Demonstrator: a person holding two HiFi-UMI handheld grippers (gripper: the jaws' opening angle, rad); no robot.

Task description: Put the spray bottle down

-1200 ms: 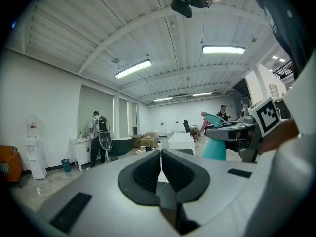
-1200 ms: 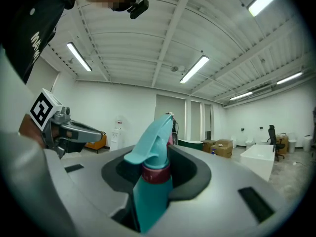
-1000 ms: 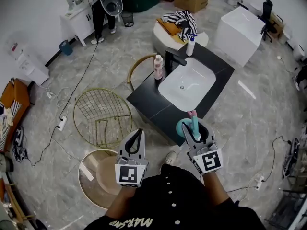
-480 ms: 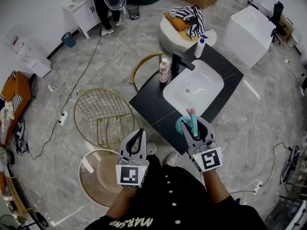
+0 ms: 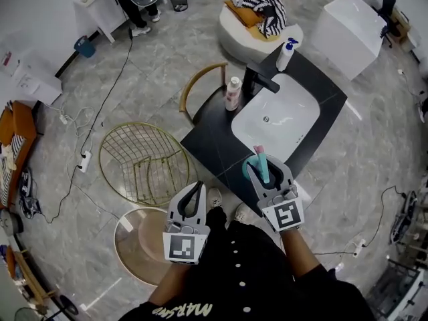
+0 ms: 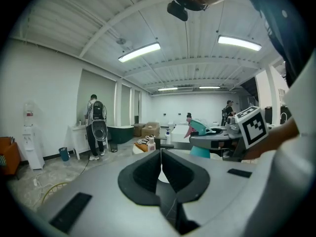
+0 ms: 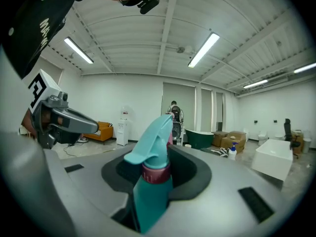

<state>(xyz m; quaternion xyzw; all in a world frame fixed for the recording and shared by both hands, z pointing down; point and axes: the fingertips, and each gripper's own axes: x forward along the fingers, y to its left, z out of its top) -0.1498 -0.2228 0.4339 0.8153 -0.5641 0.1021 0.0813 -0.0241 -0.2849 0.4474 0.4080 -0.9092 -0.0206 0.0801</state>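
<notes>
Spray bottle, teal, clamped in right gripper, lower centre, at black vanity counter; left gripper closed, empty. Best set base-first on bare top before release.

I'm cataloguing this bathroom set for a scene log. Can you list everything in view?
counter: one, black, centre
sink: one, white, set in the counter
faucet: one, black, at the sink's far edge
pink bottle: one, pink, on the counter left of the faucet
pump bottle: one, white with blue top, counter's far corner
wire chair: one, gold, on the floor left of the counter
round table: one, brownish top, beside the left gripper
ottoman: one, white, beyond the counter
striped cloth: one, black and white, on the ottoman
spray bottle: one, teal, in the right gripper
left gripper: grey, fingers together, empty
right gripper: grey, fingers clamped on the spray bottle
</notes>
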